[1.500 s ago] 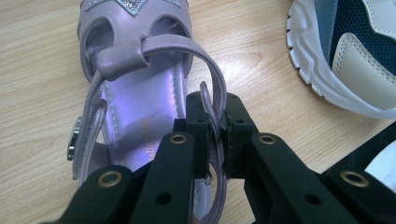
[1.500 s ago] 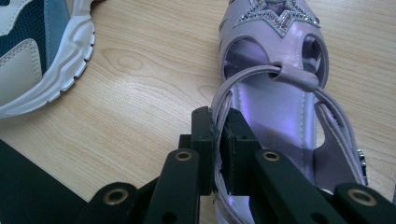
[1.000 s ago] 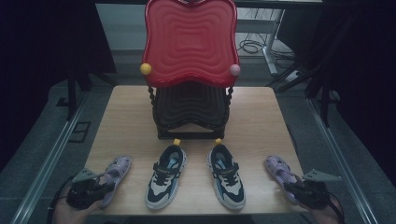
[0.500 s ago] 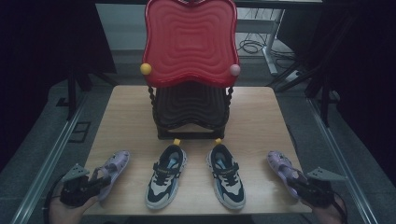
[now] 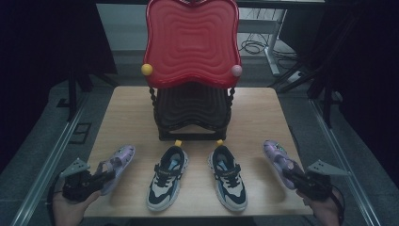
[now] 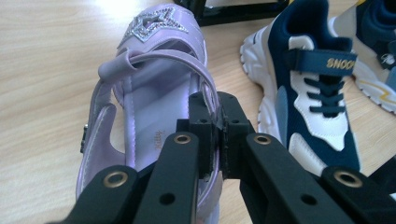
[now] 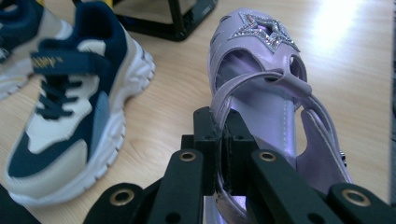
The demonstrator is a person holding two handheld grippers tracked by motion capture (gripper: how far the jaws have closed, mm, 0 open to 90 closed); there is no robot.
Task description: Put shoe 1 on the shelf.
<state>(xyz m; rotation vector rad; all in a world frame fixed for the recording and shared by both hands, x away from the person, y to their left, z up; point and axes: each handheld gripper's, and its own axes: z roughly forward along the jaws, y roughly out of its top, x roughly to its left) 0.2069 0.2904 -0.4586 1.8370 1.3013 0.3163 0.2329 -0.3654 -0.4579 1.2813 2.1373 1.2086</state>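
Your left hand-held gripper (image 5: 101,172) is pinched tight on the heel strap of the left purple sandal (image 5: 115,165), and your right hand-held gripper (image 5: 292,175) is clamped the same way on the strap of the right purple sandal (image 5: 278,157). In the left gripper view the jaws press together on the thin strap of that sandal (image 6: 154,112); in the right gripper view they do the same on the other sandal (image 7: 261,93).

Both sandals sit at the near corners of the desk (image 5: 127,108), 1 on each outer side of the 2 sneakers, the left sneaker (image 5: 167,176) and the right sneaker (image 5: 227,175), which stand side by side in the middle, untouched. Whether the sandals' soles have left the wood you cannot tell from the high view.

Behind the sneakers stands the black rack (image 5: 192,113) with its red top (image 5: 192,42).

So far, the grasping is done for both sandals. Judging by the layout, you have yet to carry the 2 sandals to the rack and set them down, and the 2 sneakers remain after that.
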